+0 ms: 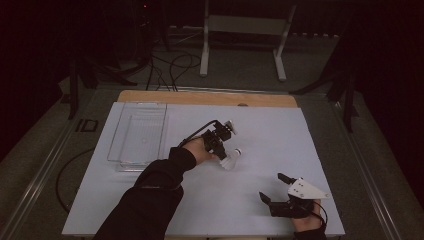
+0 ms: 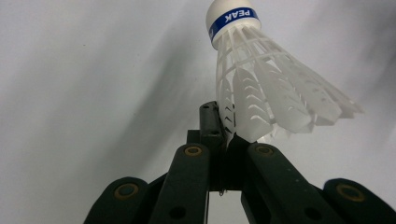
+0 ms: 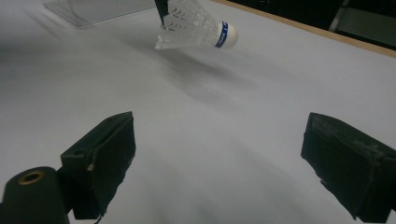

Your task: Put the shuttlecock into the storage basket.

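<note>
The left gripper [image 2: 223, 140] has its black jaws pressed together on the edge of the skirt of a white plastic shuttlecock with a blue band around its rounded white cork [image 2: 261, 79]. The shuttlecock juts out beyond the jaw tips, cork pointing away, clear of the white table surface [image 1: 280, 135]. A clear plastic tray [image 1: 139, 134] lies beyond the back of this gripper's hand, well apart from it. The right gripper [image 1: 274, 187] rests low over the table with its jaws wide apart and nothing between them.

The grip looks thin, catching only the skirt's rim, so the carry is best done slowly and level, without wrist flicks, keeping steady pressure until the shuttlecock is over its destination, probably the tray.
</note>
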`<control>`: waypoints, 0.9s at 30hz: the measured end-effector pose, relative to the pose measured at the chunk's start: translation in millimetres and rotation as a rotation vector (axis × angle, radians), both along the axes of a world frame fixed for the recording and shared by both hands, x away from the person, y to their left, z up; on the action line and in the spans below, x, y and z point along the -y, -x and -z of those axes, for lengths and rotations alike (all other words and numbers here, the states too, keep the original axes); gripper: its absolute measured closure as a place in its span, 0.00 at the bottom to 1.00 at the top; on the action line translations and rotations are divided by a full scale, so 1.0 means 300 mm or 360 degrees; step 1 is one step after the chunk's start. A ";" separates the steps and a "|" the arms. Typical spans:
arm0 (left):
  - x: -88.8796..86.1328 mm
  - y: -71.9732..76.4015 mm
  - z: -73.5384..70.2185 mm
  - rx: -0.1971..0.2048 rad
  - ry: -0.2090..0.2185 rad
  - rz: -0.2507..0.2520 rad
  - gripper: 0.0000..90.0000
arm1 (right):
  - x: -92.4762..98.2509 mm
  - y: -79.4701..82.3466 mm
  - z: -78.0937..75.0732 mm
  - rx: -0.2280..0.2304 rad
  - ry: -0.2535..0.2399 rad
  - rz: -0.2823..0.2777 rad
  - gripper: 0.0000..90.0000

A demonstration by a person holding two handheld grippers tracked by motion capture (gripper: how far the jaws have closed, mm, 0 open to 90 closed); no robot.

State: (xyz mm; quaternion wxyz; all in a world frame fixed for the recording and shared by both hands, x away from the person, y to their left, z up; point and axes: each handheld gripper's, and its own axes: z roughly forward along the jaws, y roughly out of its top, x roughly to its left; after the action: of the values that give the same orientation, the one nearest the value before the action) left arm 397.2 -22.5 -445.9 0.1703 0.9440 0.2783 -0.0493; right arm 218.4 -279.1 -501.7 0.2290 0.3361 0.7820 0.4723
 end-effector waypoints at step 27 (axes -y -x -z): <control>-0.099 0.012 -0.103 0.0049 0.0028 -0.0010 1.00 | 0.000 0.000 0.000 -0.0004 0.0010 0.0010 0.11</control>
State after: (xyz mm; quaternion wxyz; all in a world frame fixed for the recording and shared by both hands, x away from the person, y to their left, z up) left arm 393.5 7.2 -414.9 0.1830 0.9422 0.2783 -0.0367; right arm 218.4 -279.1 -501.7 0.2305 0.3386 0.7826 0.4688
